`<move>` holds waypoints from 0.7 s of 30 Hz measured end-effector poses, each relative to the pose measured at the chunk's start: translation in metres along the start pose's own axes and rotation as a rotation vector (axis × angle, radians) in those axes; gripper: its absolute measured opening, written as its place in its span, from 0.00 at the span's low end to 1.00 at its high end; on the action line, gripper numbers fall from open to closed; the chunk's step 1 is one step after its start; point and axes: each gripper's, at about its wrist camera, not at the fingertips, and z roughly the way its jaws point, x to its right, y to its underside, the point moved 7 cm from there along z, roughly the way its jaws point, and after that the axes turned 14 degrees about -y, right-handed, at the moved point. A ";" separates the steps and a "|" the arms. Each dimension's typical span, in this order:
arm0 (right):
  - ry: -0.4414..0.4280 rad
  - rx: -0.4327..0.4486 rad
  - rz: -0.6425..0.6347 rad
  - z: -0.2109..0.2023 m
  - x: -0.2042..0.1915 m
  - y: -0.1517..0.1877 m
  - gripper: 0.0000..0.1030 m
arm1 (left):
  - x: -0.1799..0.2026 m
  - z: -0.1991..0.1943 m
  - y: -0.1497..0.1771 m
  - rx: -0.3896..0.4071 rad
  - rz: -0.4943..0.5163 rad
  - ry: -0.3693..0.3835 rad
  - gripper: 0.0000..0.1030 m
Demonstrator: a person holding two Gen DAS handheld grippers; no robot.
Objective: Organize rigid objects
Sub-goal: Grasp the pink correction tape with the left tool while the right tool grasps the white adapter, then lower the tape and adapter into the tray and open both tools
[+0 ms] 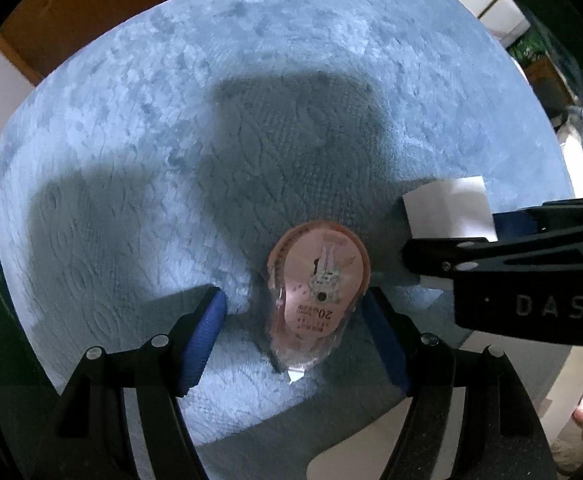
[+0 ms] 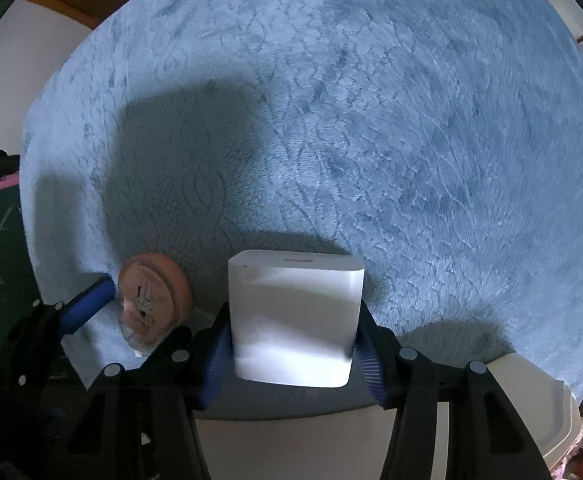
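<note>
Black tongs [image 1: 295, 332] — blue ribbed pads [image 1: 203, 344], silver screws, "DAS" lettering.

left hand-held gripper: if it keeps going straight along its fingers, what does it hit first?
The pink tape dispenser, already sitting between the open fingers of the left hand-held gripper. Beyond it the line shows only blue blanket; the white box lies off to the right. Depth is uncertain.
</note>
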 end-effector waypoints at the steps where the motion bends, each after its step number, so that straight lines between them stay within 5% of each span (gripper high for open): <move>1: -0.006 -0.001 0.003 -0.001 0.001 0.000 0.54 | 0.002 0.001 -0.003 -0.003 0.011 -0.014 0.72; 5: -0.030 -0.003 0.021 -0.006 0.008 0.000 0.54 | 0.008 0.003 -0.012 -0.018 0.042 -0.066 0.68; 8: -0.048 -0.001 0.033 -0.013 0.016 0.000 0.54 | 0.013 0.002 -0.018 -0.013 0.040 -0.097 0.51; 15: -0.093 0.024 0.030 -0.046 0.041 -0.003 0.54 | 0.004 -0.009 -0.024 -0.002 -0.037 -0.105 0.50; 21: -0.189 0.080 -0.002 -0.091 0.047 -0.001 0.54 | -0.003 -0.060 -0.022 0.080 -0.116 -0.090 0.50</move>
